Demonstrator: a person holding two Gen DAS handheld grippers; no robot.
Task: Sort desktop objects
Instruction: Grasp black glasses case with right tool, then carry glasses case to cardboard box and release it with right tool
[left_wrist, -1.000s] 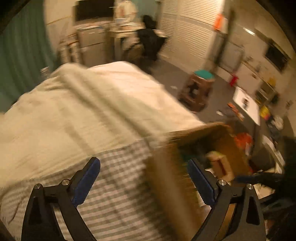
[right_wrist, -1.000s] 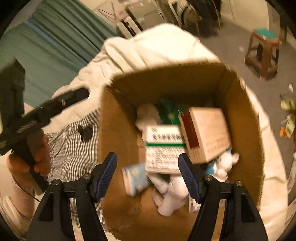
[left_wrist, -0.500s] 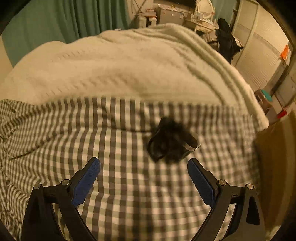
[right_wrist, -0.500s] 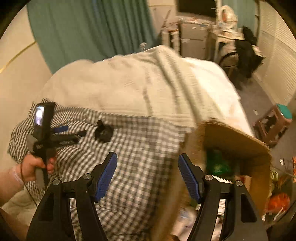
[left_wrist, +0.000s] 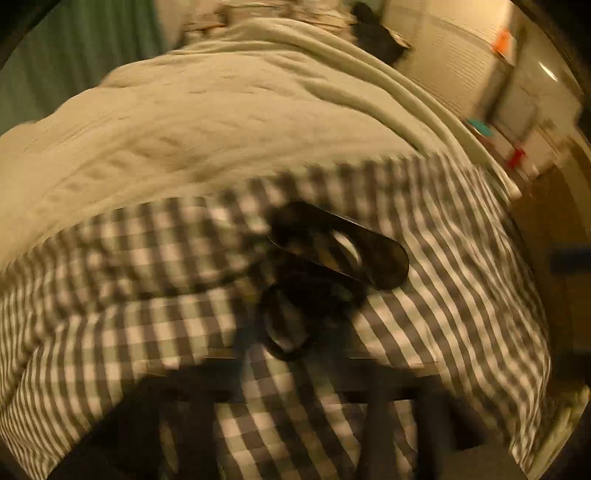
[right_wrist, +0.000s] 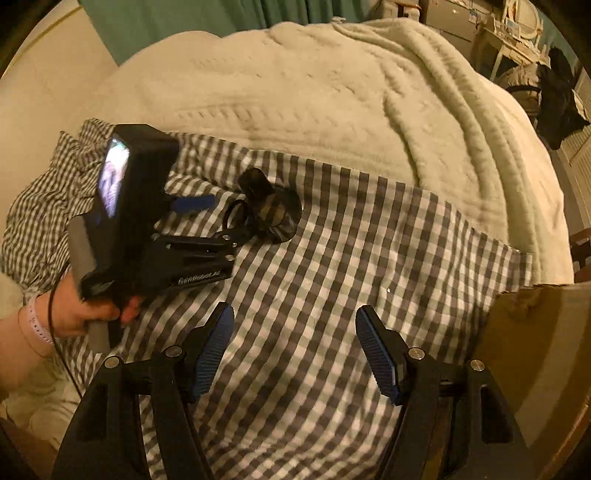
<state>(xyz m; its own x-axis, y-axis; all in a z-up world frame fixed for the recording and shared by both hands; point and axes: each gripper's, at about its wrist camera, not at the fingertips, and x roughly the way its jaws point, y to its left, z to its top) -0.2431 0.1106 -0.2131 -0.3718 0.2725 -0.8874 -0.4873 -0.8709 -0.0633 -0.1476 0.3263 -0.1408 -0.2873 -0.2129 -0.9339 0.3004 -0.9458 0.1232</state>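
Nearing black clip (left_wrist: 332, 254) now, left gripper (right_wrist: 221, 221) closer.

A soft checked cloth (right_wrist: 332, 295) lies under the right gripper (right_wrist: 294, 356), whose pads (right_wrist: 378, 354) are ribbed blue plastic on matt black arms. Beyond it lie a thick, ridged cream blanket (right_wrist: 314, 85) and a glossy black clip (right_wrist: 266, 210); a matt brown cardboard box (right_wrist: 535, 354) stands just right.

Blurry black clip (left_wrist: 332, 251) on checked cloth (left_wrist: 461, 288)
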